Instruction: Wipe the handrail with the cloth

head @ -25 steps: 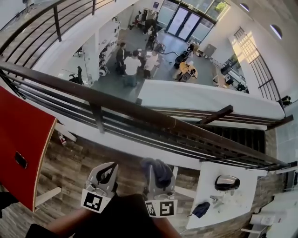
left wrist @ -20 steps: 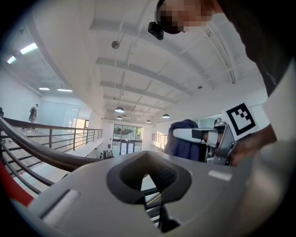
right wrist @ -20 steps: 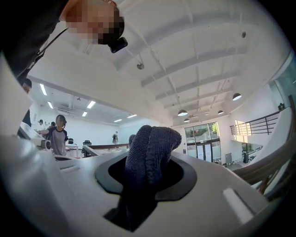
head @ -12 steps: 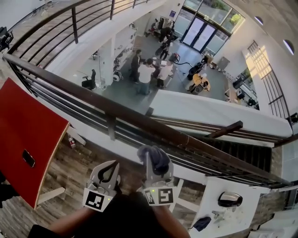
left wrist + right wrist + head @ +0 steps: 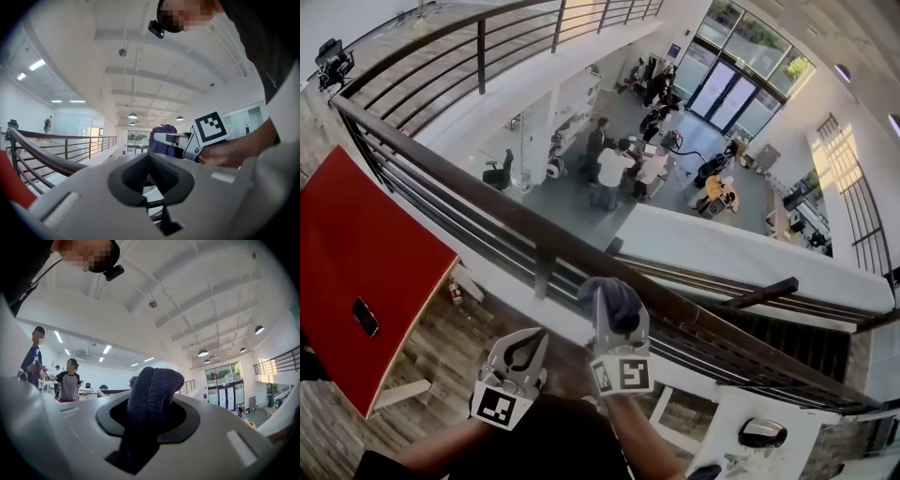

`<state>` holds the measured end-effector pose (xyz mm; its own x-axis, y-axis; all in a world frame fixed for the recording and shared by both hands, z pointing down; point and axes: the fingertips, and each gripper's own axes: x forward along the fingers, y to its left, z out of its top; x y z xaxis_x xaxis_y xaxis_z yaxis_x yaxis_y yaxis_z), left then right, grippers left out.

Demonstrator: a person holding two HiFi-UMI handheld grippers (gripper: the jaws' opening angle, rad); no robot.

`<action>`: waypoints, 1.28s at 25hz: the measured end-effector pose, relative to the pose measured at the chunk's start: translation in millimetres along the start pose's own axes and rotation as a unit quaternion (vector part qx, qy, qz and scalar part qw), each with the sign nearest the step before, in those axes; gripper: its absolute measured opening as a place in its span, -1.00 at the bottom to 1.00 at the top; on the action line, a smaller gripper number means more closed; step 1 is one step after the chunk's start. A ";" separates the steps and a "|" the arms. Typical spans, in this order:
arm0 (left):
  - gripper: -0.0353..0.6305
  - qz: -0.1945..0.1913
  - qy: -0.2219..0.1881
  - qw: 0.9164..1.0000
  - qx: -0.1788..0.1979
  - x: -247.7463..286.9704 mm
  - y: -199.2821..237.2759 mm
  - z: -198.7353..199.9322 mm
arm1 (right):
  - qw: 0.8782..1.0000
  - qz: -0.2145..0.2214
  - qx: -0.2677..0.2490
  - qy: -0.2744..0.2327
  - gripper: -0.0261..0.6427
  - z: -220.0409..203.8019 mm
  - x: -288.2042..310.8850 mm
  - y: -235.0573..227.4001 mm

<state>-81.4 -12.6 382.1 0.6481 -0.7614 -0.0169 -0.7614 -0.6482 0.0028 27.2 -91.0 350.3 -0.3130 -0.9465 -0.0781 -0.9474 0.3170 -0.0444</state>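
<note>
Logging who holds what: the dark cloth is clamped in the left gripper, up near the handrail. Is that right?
Not quite. The cloth is clamped in the right gripper, not the left, as the right gripper view shows. The left gripper is shut on nothing. The rest holds: the cloth is up near the handrail.

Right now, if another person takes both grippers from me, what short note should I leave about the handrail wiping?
Right gripper: shut on the dark blue cloth, held up at the handrail. Whether the cloth touches the rail cannot be told.
Left gripper: shut, nothing in it, lower and to the left, off the rail.
Done: the cloth is gripped and is up at the rail.
Left: press the cloth on the top bar and wipe along it. No wiped stretch can be seen.
</note>
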 end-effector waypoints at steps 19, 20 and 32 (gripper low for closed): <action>-0.90 0.048 0.003 0.999 -0.014 -6.1 35.3 -7.4 | 0.996 0.036 -0.030 0.080 -0.55 -63.5 117.5 -0.3; -0.90 0.049 0.005 0.999 -0.014 -6.7 36.1 -8.7 | 0.995 0.035 -0.033 0.091 -0.55 -71.9 120.2 -0.7; -0.90 0.056 0.002 0.998 -0.015 -15.1 39.1 -8.6 | 0.978 0.031 -0.069 0.193 -0.54 -132.1 144.9 5.6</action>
<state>-120.8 -26.5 391.1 0.5584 -0.8295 -0.0110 -0.8288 -0.5584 0.0352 -32.3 -234.3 470.4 -0.3464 -0.8868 0.3060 -0.9175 0.3882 0.0864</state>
